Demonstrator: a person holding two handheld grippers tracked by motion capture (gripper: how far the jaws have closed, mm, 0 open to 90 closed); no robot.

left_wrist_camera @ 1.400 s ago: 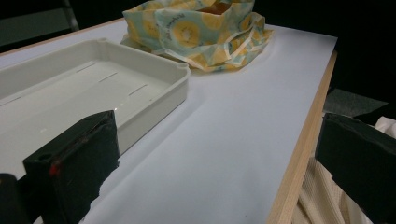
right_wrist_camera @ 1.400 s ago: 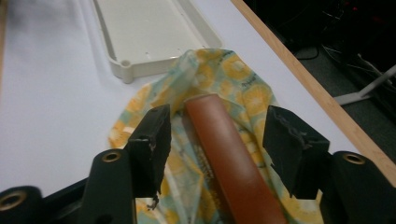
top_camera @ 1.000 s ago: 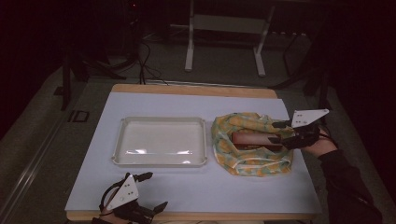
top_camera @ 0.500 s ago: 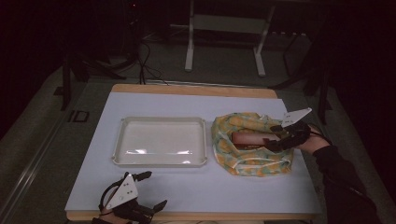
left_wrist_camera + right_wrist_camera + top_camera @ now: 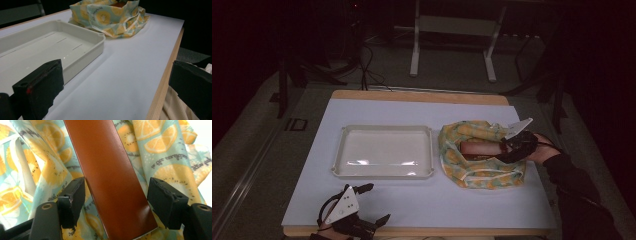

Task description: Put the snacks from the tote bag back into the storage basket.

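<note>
A cloth (image 5: 482, 172) printed with orange slices lies bunched like a pouch at the table's right, and a flat red-brown box (image 5: 479, 149) rests in it. My right gripper (image 5: 512, 150) reaches in from the right. In the right gripper view the box (image 5: 110, 175) runs between the jaws of that gripper (image 5: 117, 191). The jaws have just been opening; the right pad stands clear of the box and the left pad is close to its edge. My left gripper (image 5: 374, 202) rests open near the front edge, with nothing between the jaws of this gripper (image 5: 116, 80).
A shallow white tray (image 5: 384, 129) sits empty at the table's middle, left of the cloth; from the left gripper view its rim (image 5: 82, 32) lies ahead, the cloth (image 5: 110, 17) beyond. A white sheet (image 5: 422, 200) covers the wooden table. Dark floor and stands lie behind.
My right gripper has sunk a little and moved left into the cloth pouch, closer over the box. The left gripper has stayed where it was.
</note>
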